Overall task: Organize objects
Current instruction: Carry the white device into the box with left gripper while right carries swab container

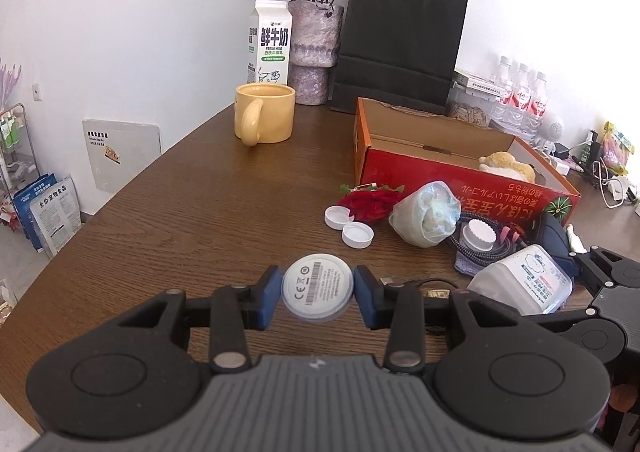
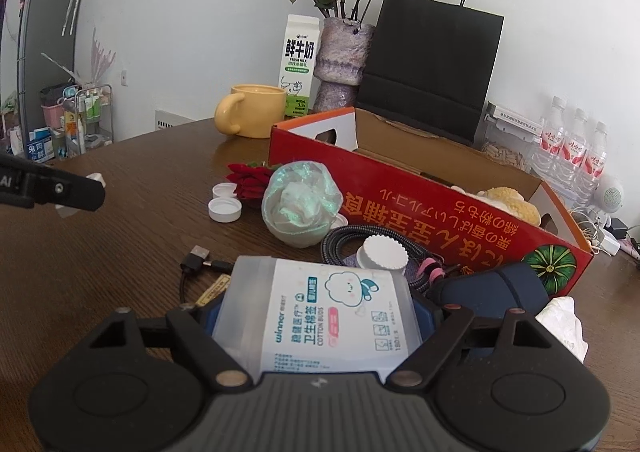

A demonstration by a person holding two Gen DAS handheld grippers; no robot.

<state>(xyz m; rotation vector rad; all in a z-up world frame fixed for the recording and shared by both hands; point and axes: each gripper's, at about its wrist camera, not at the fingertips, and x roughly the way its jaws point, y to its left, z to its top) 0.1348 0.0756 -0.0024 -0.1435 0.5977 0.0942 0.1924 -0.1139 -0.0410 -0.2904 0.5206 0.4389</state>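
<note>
My left gripper (image 1: 317, 292) is shut on a small round white device (image 1: 317, 287) with a barcode label, held just above the brown table (image 1: 180, 220). My right gripper (image 2: 320, 312) is shut on a clear cotton bud box (image 2: 320, 316) with a white label; the box also shows in the left wrist view (image 1: 524, 284). An open red cardboard box (image 2: 440, 208) stands behind, with a yellow plush toy (image 2: 508, 204) inside. In front of it lie a wrapped plastic bundle (image 2: 300, 204), white caps (image 2: 225, 209), a red flower (image 2: 252, 180) and a braided cable (image 2: 344, 240).
A yellow mug (image 1: 266, 112), milk carton (image 1: 270, 42), vase of dried roses (image 1: 314, 52) and black paper bag (image 1: 400, 44) stand at the back. Water bottles (image 2: 572, 148) are far right. A dark pouch (image 2: 492, 288) and tissue (image 2: 564, 324) lie by the red box.
</note>
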